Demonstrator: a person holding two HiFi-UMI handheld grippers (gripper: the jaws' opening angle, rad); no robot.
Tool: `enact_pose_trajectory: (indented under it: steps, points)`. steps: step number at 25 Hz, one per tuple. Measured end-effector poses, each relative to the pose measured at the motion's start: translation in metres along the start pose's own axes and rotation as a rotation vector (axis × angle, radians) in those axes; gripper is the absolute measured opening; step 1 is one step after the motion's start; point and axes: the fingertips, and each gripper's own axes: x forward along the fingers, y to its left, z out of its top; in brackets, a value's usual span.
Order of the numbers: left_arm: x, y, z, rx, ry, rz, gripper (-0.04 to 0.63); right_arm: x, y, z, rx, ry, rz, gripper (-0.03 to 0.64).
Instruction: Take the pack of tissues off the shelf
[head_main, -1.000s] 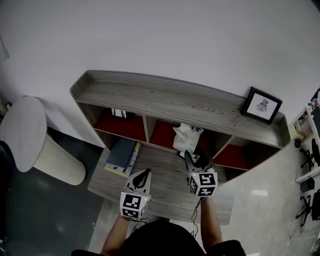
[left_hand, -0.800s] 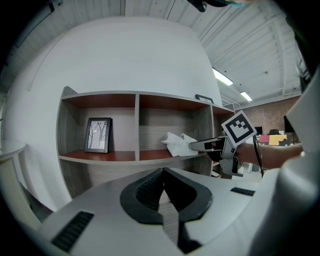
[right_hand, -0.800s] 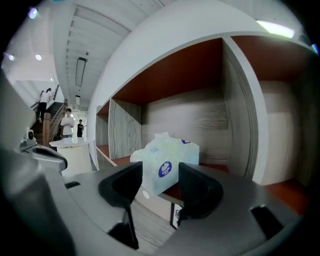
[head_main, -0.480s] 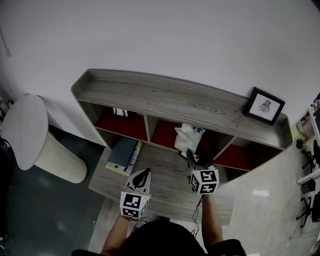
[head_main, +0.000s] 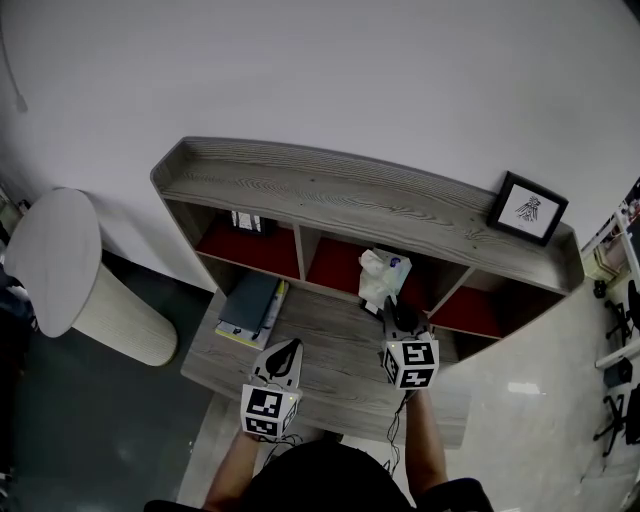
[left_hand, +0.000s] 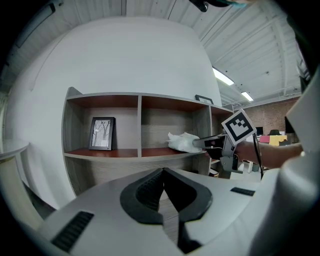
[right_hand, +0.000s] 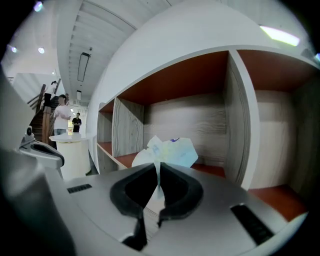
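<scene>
Pack of tissues (head_main: 383, 277) at the front edge of the shelf's (head_main: 340, 195) middle compartment, directly ahead of the right gripper (head_main: 390, 308), whose jaws pinch its wrapper (left gripper (head_main: 289, 347), jaws pressed together on nothing, hangs well to the left).

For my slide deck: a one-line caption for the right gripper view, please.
Right gripper closing tight on the pack of tissues in the wooden shelf.

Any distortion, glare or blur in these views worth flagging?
Head view: sharp, evenly lit, the shelf bows slightly. Left gripper view: heavy fisheye, dark corners, ceiling lights blown out. Right gripper view: same fisheye, tissue pack in focus.
</scene>
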Motion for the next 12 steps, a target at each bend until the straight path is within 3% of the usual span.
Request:
enact_pose_trajectory:
  steps: [12]
  points:
    - [-0.011,0.005,-0.001,-0.008,-0.01,0.005,0.008,-0.018,0.007,0.023,-0.001,-0.084,-0.01,0.029]
